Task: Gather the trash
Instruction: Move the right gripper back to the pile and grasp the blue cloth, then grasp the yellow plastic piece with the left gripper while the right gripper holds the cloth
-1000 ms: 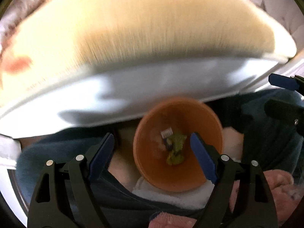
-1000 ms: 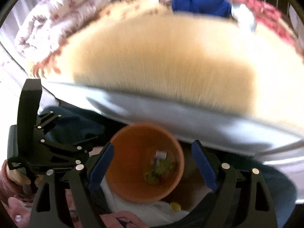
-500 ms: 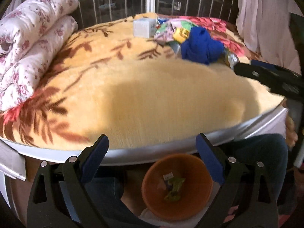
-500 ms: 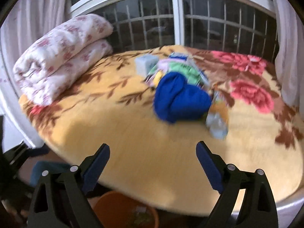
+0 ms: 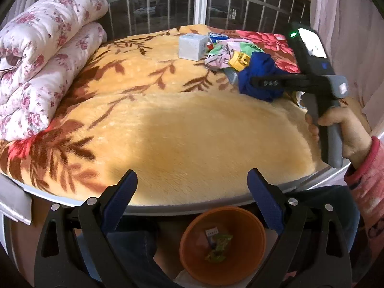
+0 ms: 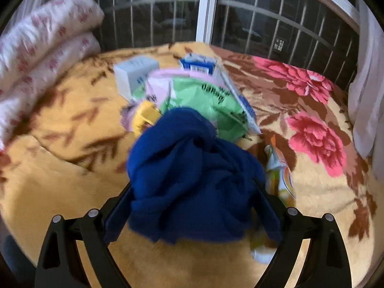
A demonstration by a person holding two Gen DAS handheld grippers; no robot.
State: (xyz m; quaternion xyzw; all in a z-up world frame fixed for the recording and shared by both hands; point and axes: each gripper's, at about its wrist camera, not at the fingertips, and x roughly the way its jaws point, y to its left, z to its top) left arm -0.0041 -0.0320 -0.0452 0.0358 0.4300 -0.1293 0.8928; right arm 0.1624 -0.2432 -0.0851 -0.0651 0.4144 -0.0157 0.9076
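Blue cloth (image 6: 192, 180) between spread right claw (image 6: 192, 206) fingers; left claw (image 5: 192, 204) open.

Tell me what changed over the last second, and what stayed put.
Both grippers rose from over the orange bucket to the bed. The right gripper then pushed forward to the blue cloth, which now sits between its open fingers; whether it is gripped yet is unclear. The left gripper stayed open and empty above the blanket. The bucket's wrappers, the white box and the packets kept their places.
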